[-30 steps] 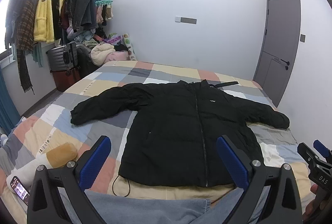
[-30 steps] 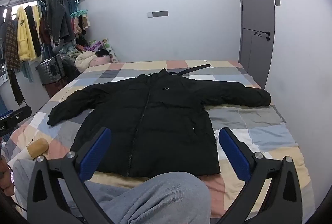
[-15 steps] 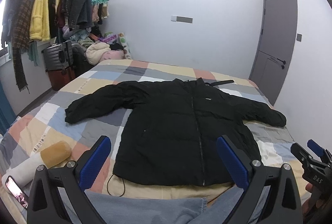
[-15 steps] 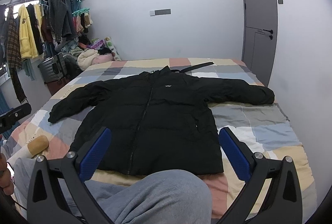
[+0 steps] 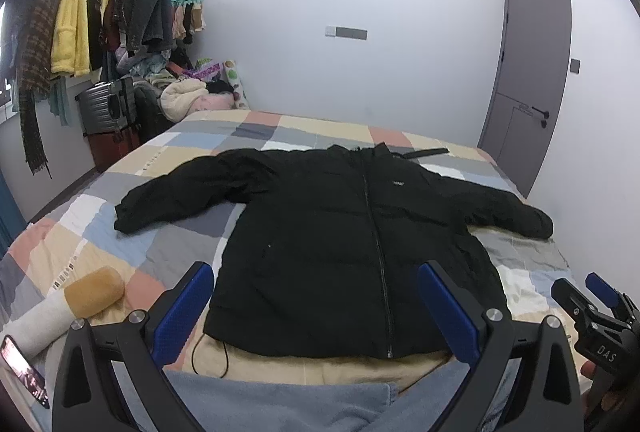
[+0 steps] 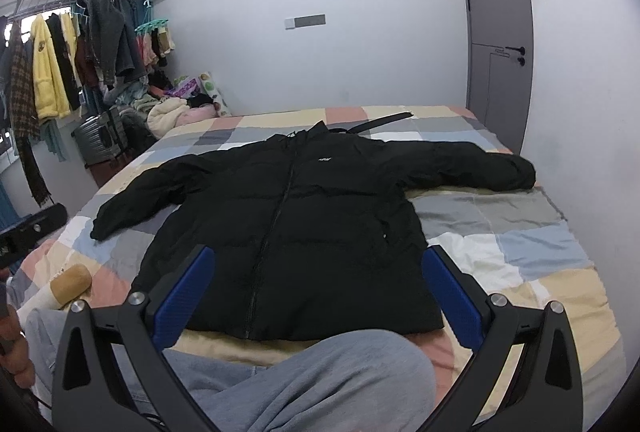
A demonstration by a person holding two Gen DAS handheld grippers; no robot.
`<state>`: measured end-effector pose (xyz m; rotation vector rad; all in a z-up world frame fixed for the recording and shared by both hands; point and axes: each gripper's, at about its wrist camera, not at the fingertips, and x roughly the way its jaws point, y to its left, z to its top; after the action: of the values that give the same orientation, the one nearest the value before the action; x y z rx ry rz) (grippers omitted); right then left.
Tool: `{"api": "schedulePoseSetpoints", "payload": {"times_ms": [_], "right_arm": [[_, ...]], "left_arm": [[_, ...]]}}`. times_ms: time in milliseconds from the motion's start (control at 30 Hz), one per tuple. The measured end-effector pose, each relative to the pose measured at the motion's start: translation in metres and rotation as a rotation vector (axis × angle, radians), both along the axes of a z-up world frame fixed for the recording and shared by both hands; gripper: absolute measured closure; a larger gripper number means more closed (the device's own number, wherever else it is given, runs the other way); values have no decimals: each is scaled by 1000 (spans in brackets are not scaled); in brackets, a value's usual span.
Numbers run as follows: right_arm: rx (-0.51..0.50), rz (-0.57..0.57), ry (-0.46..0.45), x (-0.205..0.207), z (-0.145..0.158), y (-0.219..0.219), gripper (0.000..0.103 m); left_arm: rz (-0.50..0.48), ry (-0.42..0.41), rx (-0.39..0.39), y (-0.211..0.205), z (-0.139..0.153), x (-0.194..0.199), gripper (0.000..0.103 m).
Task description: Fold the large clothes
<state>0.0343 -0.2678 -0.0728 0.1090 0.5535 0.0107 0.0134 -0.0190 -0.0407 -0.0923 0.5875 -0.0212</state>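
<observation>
Black puffer jacket (image 5: 352, 244) lies flat, front up and zipped, in the middle of the frame on the checkered bed (image 5: 132, 244), both sleeves spread out to left and right. Hem sits toward the bottom of the frame, collar toward the far wall. Left gripper (image 5: 316, 306) is at lower centre of the left wrist view, jaws spread wide, nothing between the blue pads (image 5: 184, 306); it is above the hem area, not touching the jacket. Right gripper (image 6: 320, 296) is at lower centre of the right wrist view, also wide open and empty, hovering near the hem. It also shows at the lower right edge of the left wrist view. Person's grey-trousered knee (image 6: 320, 380) fills the bottom of the right wrist frame. A tan-and-white roll pillow (image 5: 68, 308) lies lower left on the bed, a phone (image 5: 24, 368) at the far lower left edge. Clothes rack (image 5: 100, 12) with hanging garments is upper left, a suitcase (image 5: 106, 108) below it, grey door (image 5: 528, 80) at right.
</observation>
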Motion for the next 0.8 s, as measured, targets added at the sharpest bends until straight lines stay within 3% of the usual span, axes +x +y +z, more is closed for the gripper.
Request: {"api": "schedulePoseSetpoints", "payload": {"times_ms": [800], "right_arm": [[-15, -30, 34, -2, -9, -18, 0]], "left_arm": [[-30, 27, 9, -13, -10, 3, 0]]}}
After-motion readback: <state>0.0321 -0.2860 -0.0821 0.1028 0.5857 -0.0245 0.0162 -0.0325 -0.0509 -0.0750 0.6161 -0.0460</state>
